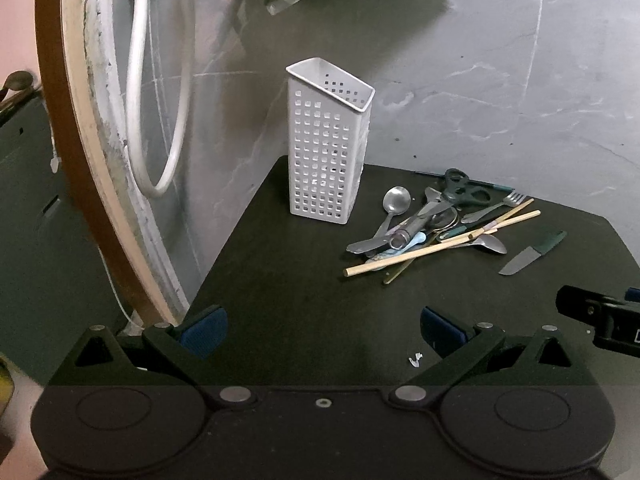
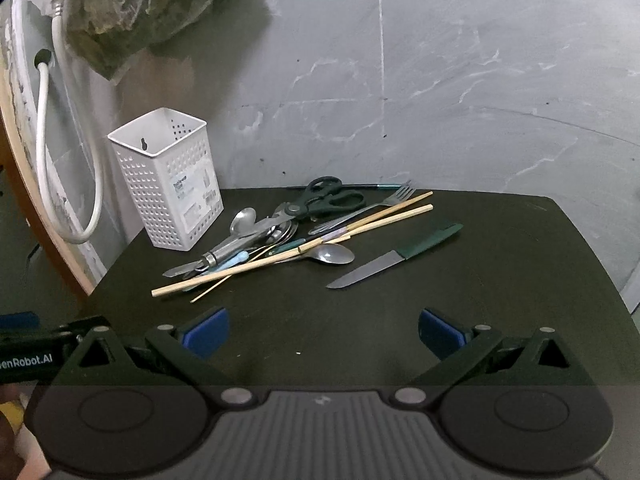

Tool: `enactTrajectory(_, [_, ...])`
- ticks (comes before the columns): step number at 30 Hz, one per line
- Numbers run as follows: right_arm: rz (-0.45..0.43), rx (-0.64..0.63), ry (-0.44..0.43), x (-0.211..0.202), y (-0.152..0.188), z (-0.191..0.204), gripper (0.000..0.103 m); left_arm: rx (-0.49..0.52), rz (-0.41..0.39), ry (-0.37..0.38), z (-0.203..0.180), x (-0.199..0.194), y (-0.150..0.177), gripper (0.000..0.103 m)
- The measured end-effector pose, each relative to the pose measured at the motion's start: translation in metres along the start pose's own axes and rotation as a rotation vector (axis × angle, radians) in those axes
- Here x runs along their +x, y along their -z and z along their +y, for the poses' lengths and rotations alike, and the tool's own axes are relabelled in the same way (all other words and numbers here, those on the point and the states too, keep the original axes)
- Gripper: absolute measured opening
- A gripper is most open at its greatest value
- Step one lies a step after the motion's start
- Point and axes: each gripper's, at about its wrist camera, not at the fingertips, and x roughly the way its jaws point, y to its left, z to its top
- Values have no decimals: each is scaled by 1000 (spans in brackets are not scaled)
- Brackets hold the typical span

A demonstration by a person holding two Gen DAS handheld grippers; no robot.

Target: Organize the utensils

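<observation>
A white hose [image 1: 138,92] loops down the wall at far left, beside a curved wooden edge [image 1: 60,128]. Next comes the white perforated holder [image 1: 326,148], upright at the tabletop's [image 1: 280,280] back left corner; only the right wrist view shows the printed label [image 2: 192,194] on its side and the keyhole slot in its inner wall. Just right of it lies the utensil pile [image 1: 432,224]: spoons, a fork [image 2: 394,196], dark-handled scissors [image 2: 324,198] at the back and long wooden chopsticks [image 2: 304,246] slanting across the top. The knife [image 2: 394,258] with a green handle lies apart to the right, blade toward the front; the right wrist view shows it whole, the left only near its edge.

The left claw [image 1: 324,332] hangs wide open over the bare front strip, holding nothing, and the right claw [image 2: 324,332] is equally spread and empty. Each camera catches a piece of the other claw at its border. The front half of the tabletop is open; its right edge and rounded front corners show in both views, the grey wall close behind.
</observation>
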Motion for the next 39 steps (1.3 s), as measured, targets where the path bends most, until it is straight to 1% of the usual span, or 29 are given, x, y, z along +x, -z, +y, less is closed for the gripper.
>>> enactTrajectory(9, [49,-6,-42,21,-5,-12,103,-23,56,-58,-8,13,-5,102])
enactTrajectory(15, [53,-8,-65,29,-9,-15,103,-7,62,-93,-10,17,-11,102])
enactTrajectory(16, [51,-7,-64,30,-9,-16,103,-5,48,-105,-10,17,-12,102])
enactTrajectory(19, [59,6,-54,33,-7,-15,103,-18,-42,-144,-5,14,-19,102])
enactTrajectory(22, [69,40,-30,34,-3,-16,103,8,-117,-181,-4,26,-31,102])
enactTrajectory(24, [73,58,0,34,-1,-18,103,61,-134,-164,-6,44,-40,102])
enactTrajectory(27, [60,88,71,29,-1,-19,103,139,-166,-118,-8,75,-57,102])
enactTrajectory(29, [42,120,136,23,-3,-20,103,174,-180,-93,-8,93,-70,102])
enactTrajectory(31, [25,150,189,17,-4,-18,103,198,-205,-73,-5,110,-84,102])
enactTrajectory(33, [32,168,228,14,-4,-14,103,204,-236,-53,-3,123,-94,102])
enactTrajectory(36, [43,178,278,10,2,1,103,229,-255,10,-5,142,-108,102])
enactTrajectory(37, [55,172,288,9,5,6,103,245,-272,18,-7,147,-111,102])
enactTrajectory(39, [79,166,299,6,7,14,103,275,-286,1,-12,154,-116,102])
